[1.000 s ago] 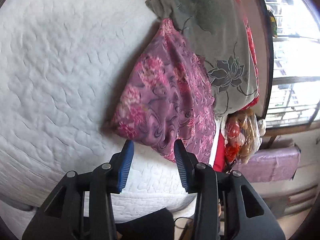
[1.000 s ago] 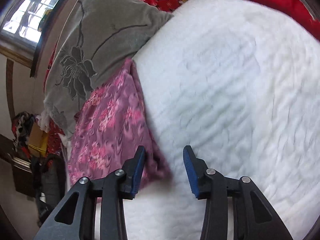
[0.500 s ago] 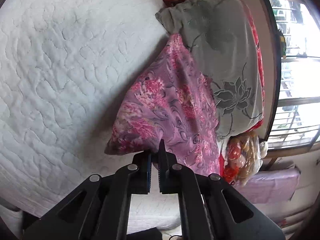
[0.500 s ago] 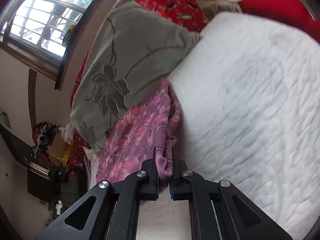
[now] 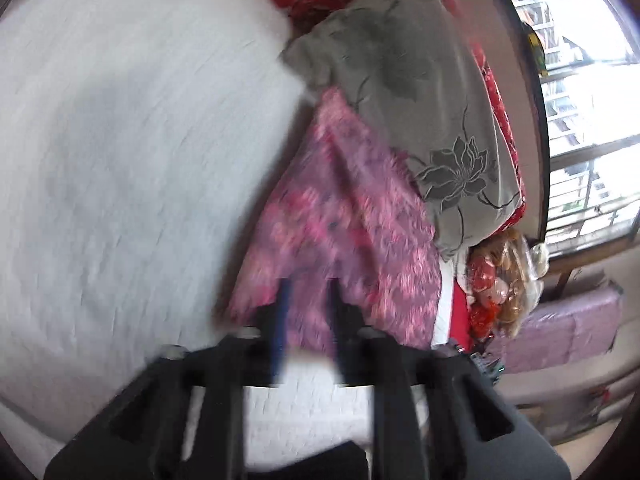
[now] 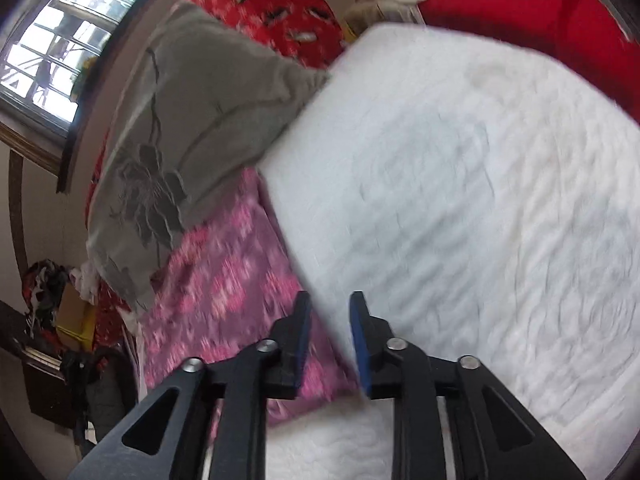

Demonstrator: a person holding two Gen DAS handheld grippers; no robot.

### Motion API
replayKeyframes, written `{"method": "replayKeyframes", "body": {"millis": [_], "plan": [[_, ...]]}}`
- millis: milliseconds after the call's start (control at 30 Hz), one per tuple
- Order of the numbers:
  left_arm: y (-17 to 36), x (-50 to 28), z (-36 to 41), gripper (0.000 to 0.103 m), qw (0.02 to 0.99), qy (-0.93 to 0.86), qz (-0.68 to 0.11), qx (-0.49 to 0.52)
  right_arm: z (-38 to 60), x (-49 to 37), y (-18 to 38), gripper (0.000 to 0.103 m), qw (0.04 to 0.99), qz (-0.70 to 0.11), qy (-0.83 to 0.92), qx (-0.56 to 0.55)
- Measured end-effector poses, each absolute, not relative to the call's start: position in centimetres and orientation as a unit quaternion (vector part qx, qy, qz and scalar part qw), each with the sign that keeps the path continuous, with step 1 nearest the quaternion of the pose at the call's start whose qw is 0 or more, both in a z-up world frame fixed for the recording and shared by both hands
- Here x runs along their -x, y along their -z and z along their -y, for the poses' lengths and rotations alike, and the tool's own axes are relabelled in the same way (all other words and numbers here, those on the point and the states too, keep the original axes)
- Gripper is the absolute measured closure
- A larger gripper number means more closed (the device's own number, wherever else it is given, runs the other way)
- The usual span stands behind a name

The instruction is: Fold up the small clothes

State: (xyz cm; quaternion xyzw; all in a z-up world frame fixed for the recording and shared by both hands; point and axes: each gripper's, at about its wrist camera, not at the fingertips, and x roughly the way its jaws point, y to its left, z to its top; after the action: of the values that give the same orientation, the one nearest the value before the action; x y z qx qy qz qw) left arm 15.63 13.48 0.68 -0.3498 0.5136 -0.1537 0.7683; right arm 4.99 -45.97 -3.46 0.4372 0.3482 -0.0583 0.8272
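A pink and purple flowered garment point(image 5: 340, 232) lies at the edge of the white quilted mattress point(image 5: 128, 168), partly under a grey cloth with a flower print point(image 5: 420, 92). My left gripper point(image 5: 308, 292) is open, its blue-padded jaws just over the garment's near edge, holding nothing. The frame is blurred. In the right wrist view the same garment point(image 6: 224, 292) lies left of the mattress point(image 6: 460, 200). My right gripper point(image 6: 329, 312) is open at the garment's right edge, empty.
A red patterned blanket point(image 6: 276, 12) lies behind the grey cloth point(image 6: 188, 120). A window point(image 5: 588, 100) is beyond the bed. A bag of red and gold items point(image 5: 504, 280) and a purple-covered box point(image 5: 568, 332) stand beside the bed.
Half a second ago both grippers were shut on the garment's edge. Both have opened and let it go, and the garment has dropped back onto the bed.
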Motion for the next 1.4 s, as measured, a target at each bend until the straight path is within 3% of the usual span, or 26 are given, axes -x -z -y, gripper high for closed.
{"method": "replayKeyframes", "body": {"millis": [33, 67, 433, 467, 500, 533, 567, 733, 900, 967, 1133, 1267, 1333, 1400], "plan": [[-0.9, -17.0, -13.0, 0.046, 0.775, 0.147, -0.514, 0.336, 46.1, -6.2, 3.0, 0.062, 0.829, -0.348, 0.055, -0.435], [-0.9, -18.5, -12.6, 0.044, 0.781, 0.139, -0.514, 0.326, 46.0, -7.8, 2.7, 0.06, 0.83, -0.352, 0.044, -0.431], [3.7, -32.4, -8.8, 0.046, 0.74, 0.138, -0.565, 0.338, 43.7, -23.4, 3.9, 0.057, 0.837, -0.394, 0.034, -0.378], [3.4, -32.8, -8.3, 0.05, 0.748, 0.139, -0.56, 0.327, 43.4, -24.1, 3.9, 0.059, 0.84, -0.393, 0.026, -0.373], [2.8, -33.0, -7.9, 0.08, 0.763, 0.14, -0.55, 0.31, 42.9, -24.8, 3.6, 0.073, 0.846, -0.391, 0.014, -0.363], [2.1, -33.2, -7.6, 0.1, 0.78, 0.133, -0.538, 0.289, 42.5, -25.2, 3.0, 0.088, 0.855, -0.384, 0.002, -0.349], [1.5, -33.3, -7.5, 0.1, 0.793, 0.125, -0.526, 0.281, 42.3, -25.4, 2.2, 0.099, 0.863, -0.37, -0.011, -0.344], [2.3, -34.2, -8.6, 0.101, 0.808, 0.091, -0.501, 0.296, 44.3, -24.0, -0.4, 0.1, 0.887, -0.274, 0.006, -0.372], [4.6, -34.4, -9.8, 0.1, 0.782, 0.067, -0.529, 0.323, 44.8, -26.0, 5.3, 0.098, 0.839, -0.398, 0.073, -0.363], [3.3, -33.1, -10.4, 0.099, 0.785, 0.072, -0.522, 0.325, 44.3, -24.8, 4.8, 0.092, 0.844, -0.383, 0.087, -0.366], [-0.9, -27.7, -8.5, 0.096, 0.817, 0.128, -0.46, 0.323, 40.1, -22.2, 0.7, 0.091, 0.884, -0.309, 0.007, -0.351], [1.5, -26.7, -4.3, 0.09, 0.816, 0.124, -0.495, 0.271, 33.3, -23.0, 1.3, 0.083, 0.894, -0.342, -0.055, -0.284], [4.0, -26.8, -2.6, 0.09, 0.81, 0.097, -0.535, 0.221, 30.3, -24.8, 4.1, 0.071, 0.87, -0.423, -0.055, -0.246], [3.1, -25.7, -2.6, 0.089, 0.826, 0.102, -0.517, 0.201, 28.2, -24.2, 3.5, 0.07, 0.891, -0.411, -0.025, -0.19]]}}
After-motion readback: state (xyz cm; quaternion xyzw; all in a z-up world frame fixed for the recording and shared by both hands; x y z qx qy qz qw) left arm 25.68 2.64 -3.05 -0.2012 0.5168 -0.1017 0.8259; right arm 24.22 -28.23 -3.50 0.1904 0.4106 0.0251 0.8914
